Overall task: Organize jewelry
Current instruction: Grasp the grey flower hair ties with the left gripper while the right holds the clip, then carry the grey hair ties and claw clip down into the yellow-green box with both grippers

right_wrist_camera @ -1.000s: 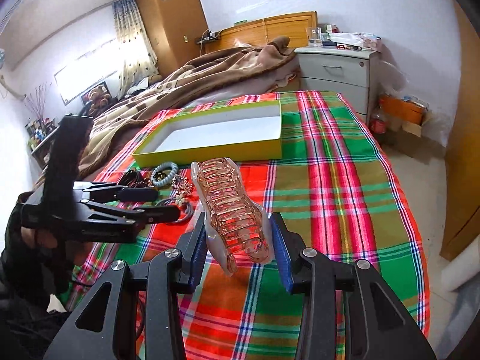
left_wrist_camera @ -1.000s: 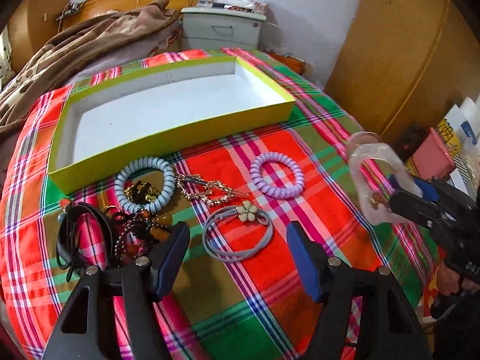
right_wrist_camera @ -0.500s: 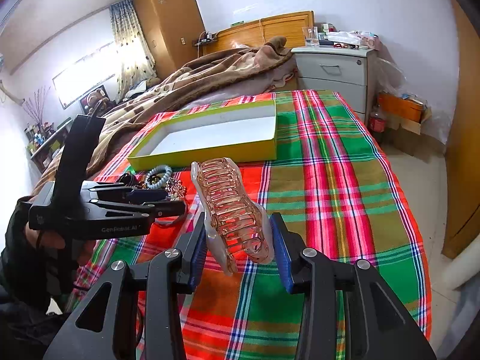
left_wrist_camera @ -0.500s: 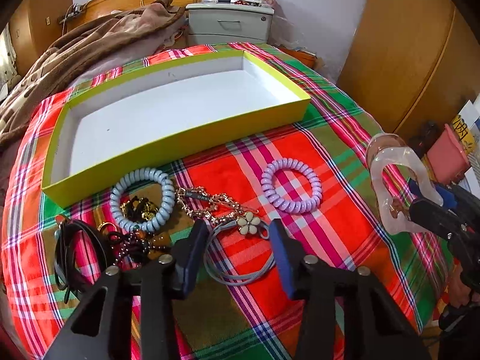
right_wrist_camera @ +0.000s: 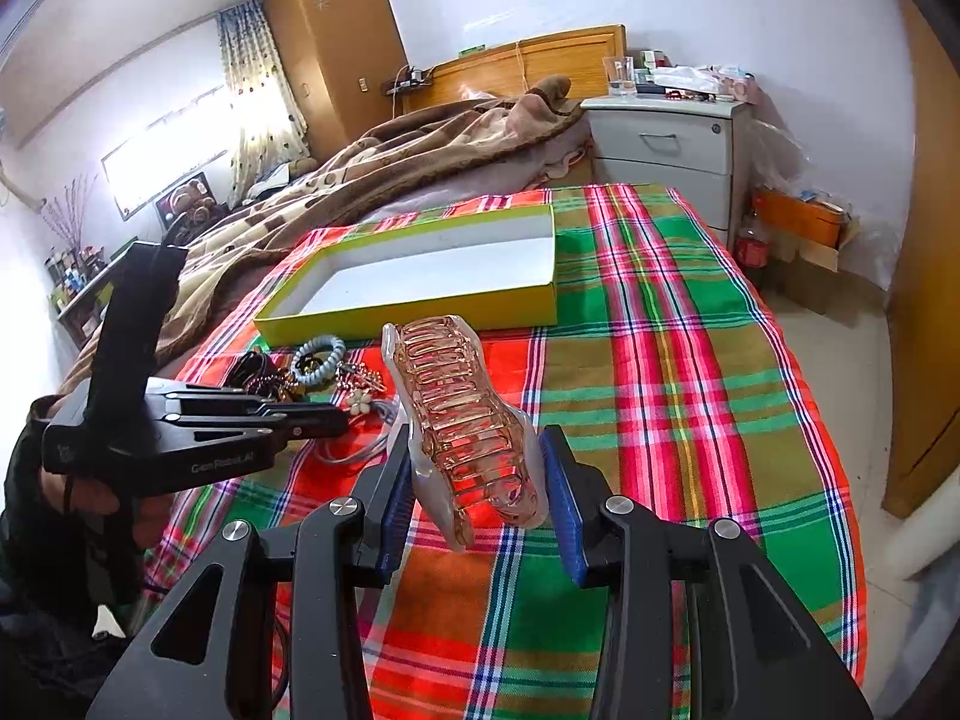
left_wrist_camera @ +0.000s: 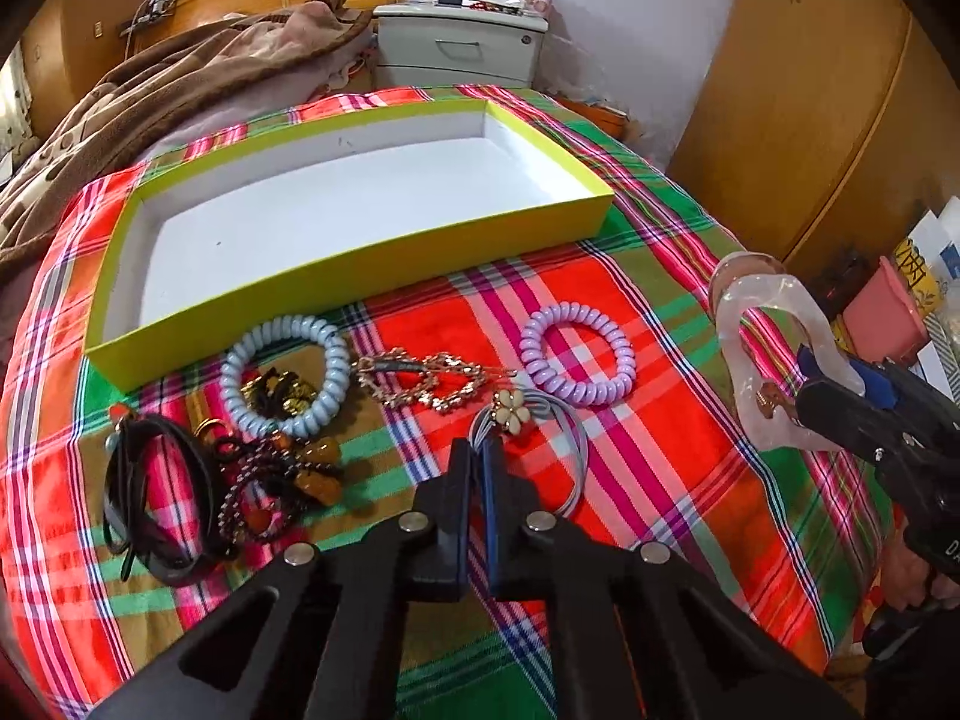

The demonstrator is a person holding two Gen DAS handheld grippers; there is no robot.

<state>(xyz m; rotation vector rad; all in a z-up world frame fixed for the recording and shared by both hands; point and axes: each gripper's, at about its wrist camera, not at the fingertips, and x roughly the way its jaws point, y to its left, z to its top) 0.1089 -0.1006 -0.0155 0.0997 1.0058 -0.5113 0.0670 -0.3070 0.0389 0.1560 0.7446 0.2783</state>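
Pointing away toward the box (right_wrist_camera: 414,300), hair claw (right_wrist_camera: 468,420) lies lengthwise.

Between the fingers of the left gripper (left_wrist_camera: 477,462) the near part of the grey band (left_wrist_camera: 567,450) is hidden, so we cannot see how much of it is pinched. Left of this gripper, the dark beads (left_wrist_camera: 264,480) lie tangled and we cannot separate the pieces. In the right wrist view the clip (right_wrist_camera: 462,414) covers the purple coil completely, and the left gripper (right_wrist_camera: 336,417) hides part of the jewelry pile beyond it. The things on the nightstand (right_wrist_camera: 666,132), far ahead, are too small to name.
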